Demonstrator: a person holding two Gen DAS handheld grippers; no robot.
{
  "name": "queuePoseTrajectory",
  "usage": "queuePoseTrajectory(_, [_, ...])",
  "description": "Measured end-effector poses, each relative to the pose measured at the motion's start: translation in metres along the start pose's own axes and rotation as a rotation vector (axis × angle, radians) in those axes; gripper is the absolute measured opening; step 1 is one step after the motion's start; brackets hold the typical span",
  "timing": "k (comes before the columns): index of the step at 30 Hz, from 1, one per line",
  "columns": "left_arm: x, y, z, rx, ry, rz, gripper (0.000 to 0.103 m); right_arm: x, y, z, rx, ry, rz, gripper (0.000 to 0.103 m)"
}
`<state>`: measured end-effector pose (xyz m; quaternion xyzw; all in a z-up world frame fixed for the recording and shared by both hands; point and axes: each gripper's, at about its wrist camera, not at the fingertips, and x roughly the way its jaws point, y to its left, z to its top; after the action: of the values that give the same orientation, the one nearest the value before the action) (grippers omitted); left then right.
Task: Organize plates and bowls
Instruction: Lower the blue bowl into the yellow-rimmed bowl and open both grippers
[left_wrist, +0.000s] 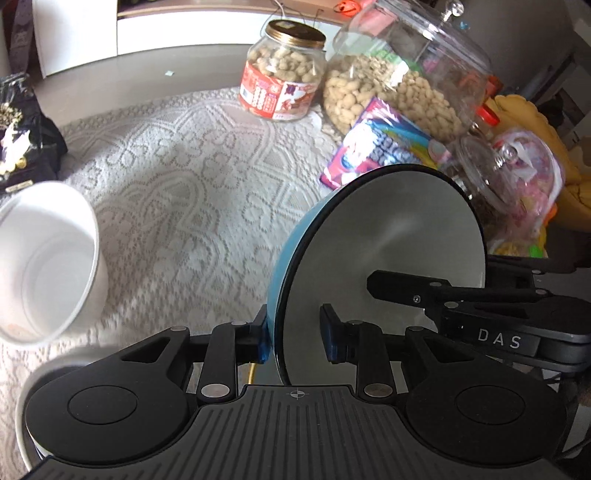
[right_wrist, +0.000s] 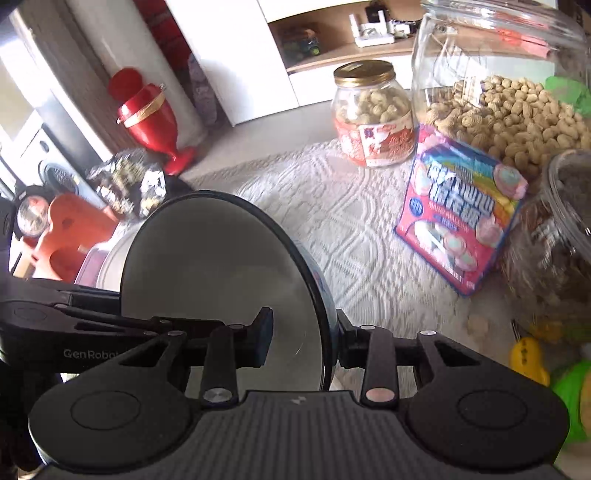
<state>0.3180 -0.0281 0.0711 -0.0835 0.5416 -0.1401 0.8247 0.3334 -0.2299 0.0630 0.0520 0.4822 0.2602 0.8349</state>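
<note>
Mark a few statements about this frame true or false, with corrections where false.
1. The left hand-held gripper and right hand-held gripper both grip the bowl at its rim. True.
2. The bowl is red outside. False: it is blue outside and white inside.
3. The small jar has a gold lid. True.
4. The white cup sits inside the bowl. False: it is apart from the bowl, to its left in the left wrist view.
</note>
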Motion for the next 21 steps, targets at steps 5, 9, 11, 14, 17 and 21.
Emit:
queuePoseTrajectory(5, [0.016,0.002,-0.044,0.013,0.081,0.008,0.029,0.015,0.008,-0.034,-0.030,0.113,-0.029,0.035])
queuePoseTrajectory(9, [0.025,0.006,-0.061,0.020,0.091,-0.004,0.025,0.032,0.003,-0.052,-0.021,0.171,-0.056,0.035])
queuePoseTrajectory(11, [0.021,0.003,-0.061,0.054,0.068,0.016,0.025,0.031,-0.002,-0.052,-0.019,0.166,-0.031,0.035])
queuePoseTrajectory(14, [0.019,-0.005,-0.061,0.113,0.042,0.063,0.023,0.027,-0.006,-0.052,-0.001,0.150,-0.014,0.035])
queuePoseTrajectory(17, [0.013,-0.012,-0.061,0.163,0.012,0.106,0.023,0.019,-0.004,-0.052,-0.011,0.122,-0.024,0.035])
queuePoseTrajectory(21, [0.003,-0.017,-0.065,0.205,-0.046,0.157,0.024,0.002,0.001,-0.048,-0.047,0.057,-0.061,0.041])
